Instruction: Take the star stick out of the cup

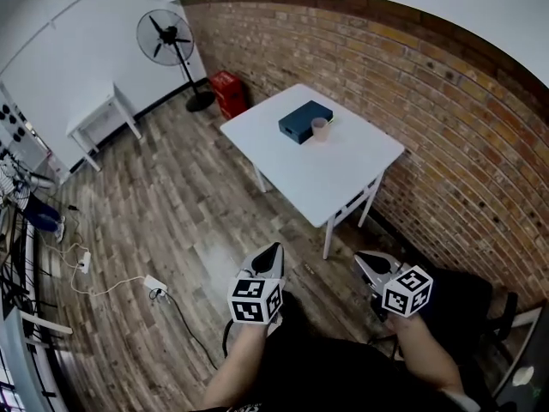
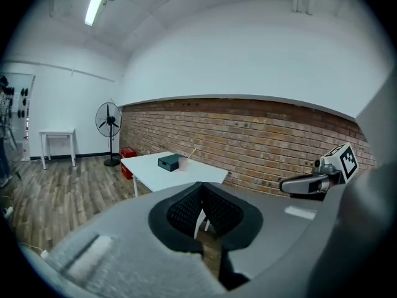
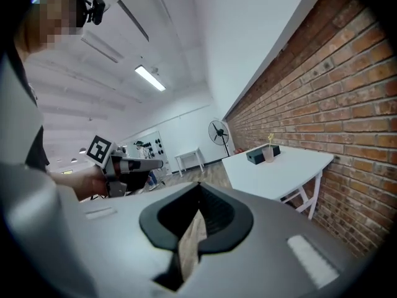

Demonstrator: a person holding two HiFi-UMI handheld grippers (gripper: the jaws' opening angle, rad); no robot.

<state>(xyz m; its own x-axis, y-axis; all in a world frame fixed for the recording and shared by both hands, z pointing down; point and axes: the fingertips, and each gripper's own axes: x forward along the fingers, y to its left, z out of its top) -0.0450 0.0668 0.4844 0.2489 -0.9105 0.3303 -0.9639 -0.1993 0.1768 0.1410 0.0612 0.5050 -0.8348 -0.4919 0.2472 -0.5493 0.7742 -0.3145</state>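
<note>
Nearest to the person, both forearms reach forward over the wooden floor [image 1: 171,204]. The left tool [image 1: 274,249] has its jaws pressed together at the tips with nothing between them, as its own view [image 2: 200,185] shows. The right tool [image 1: 361,257] sits beside it at about 3 o'clock, its jaws likewise closed and empty [image 3: 200,186]. Both tools are well short of the counter [image 1: 343,178] and point toward it.

On the floor at about 9 o'clock from the left tool lies a white power strip [image 1: 155,284] with its cable trailing.

Farther out, at about 12 o'clock from the tools, stands the white counter, set against the brick wall [image 1: 412,101]. Toward its far side rests a dark box [image 1: 304,120]. The cup [image 1: 320,129] stands just beside that box, at roughly its 4 o'clock in the head view. The star stick [image 3: 270,140] is in the cup, leaning, with its yellow star above the rim; the left gripper view shows it slanting up to the right [image 2: 190,154].

Beyond the counter, at about 10 o'clock from it, a red crate [image 1: 228,93] sits on the floor. Past that a standing fan [image 1: 171,41] is by the white wall. Farther round toward 9 o'clock is a small white table [image 1: 103,118].
</note>
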